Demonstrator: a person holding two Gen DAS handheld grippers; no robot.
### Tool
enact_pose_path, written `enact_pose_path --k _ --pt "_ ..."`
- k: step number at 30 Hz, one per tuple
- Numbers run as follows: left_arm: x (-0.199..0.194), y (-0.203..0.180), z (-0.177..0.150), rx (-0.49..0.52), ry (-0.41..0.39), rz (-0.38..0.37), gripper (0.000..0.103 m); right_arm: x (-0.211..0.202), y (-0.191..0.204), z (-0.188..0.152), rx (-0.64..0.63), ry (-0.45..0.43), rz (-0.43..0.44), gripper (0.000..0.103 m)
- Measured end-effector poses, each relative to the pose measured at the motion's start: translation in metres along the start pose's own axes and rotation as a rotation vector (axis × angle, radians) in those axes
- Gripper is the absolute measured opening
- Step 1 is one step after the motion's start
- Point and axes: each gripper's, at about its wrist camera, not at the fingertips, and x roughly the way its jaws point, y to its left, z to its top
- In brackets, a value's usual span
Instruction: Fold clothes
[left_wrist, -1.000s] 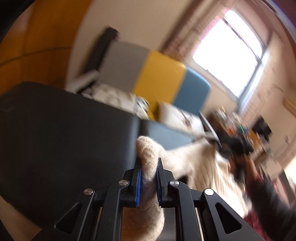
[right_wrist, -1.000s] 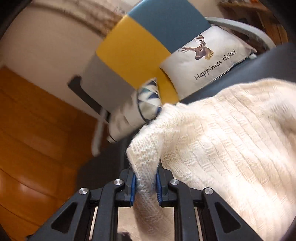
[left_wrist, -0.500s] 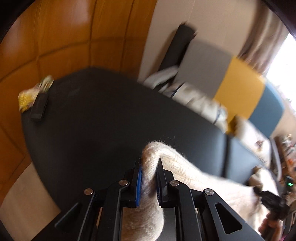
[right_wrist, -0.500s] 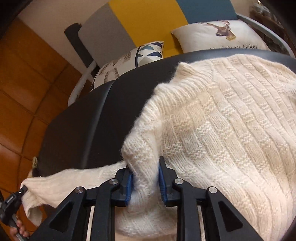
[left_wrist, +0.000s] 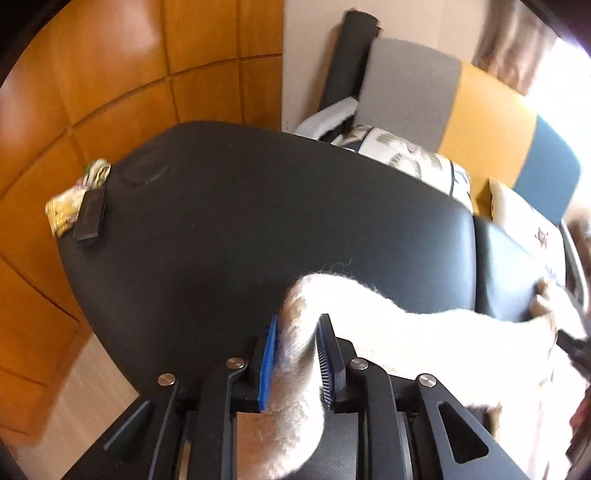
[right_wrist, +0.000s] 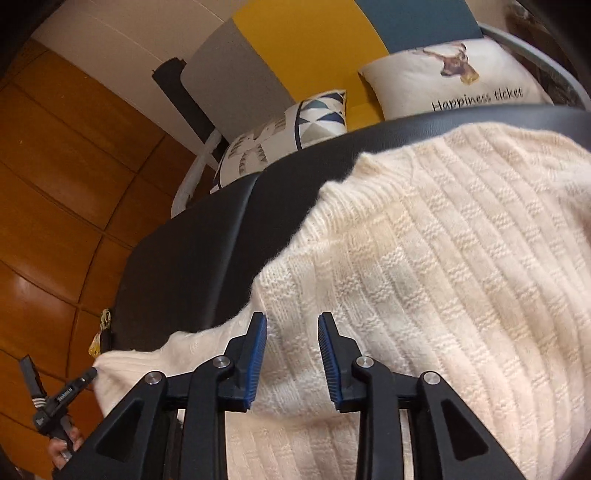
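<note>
The cream sweater (right_wrist: 424, 258) lies spread on the black padded bench (left_wrist: 258, 221), its body toward the far right corner and one long sleeve (left_wrist: 388, 325) drawn out toward the near edge. The knit is thick, with raised ribs and small blocks, and fine hairs stand out along its borders. I judge it soft and limp, rather bulky, light enough to lift with one grip; it will sag and stretch where it is pulled, and it will not slide easily on the smooth bench skin. A good hold is probably at a doubled edge or at the cuff, where the wool is dense.

The left tongs (left_wrist: 297, 354) are closed on the end of the sleeve, which passes between the blue ridged pads. The right tongs (right_wrist: 291, 354) stand wide apart just above the sweater near the shoulder, holding nothing. At the far left corner lie a small dark block (left_wrist: 90, 218) and a patterned wrapper (left_wrist: 66, 206).
</note>
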Motion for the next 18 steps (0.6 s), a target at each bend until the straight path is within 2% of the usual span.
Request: enact_pose_path --k 4,6,8,13,18 --pt "-0.012 -0.019 0.000 0.058 -0.008 -0.065 0.026 -0.012 0.008 0.009 -0.094 -0.004 -0.112 0.030" --pt "-0.015 -0.034 -0.001 0.097 -0.007 -0.105 0.043 -0.013 0.006 0.018 -0.124 -0.004 -0.172 0.030" --pt "0.001 -0.075 -0.005 0.188 0.020 -0.180 0.053 -0.012 -0.001 0.026 -0.121 0.007 -0.206 0.030" --pt "0.041 -0.177 -0.015 0.416 0.087 -0.369 0.055 -0.006 -0.018 0.039 -0.143 0.045 -0.314 0.030" --pt "0.084 -0.277 -0.026 0.636 0.162 -0.549 0.054 0.001 -0.029 0.066 -0.200 0.064 -0.367 0.030"
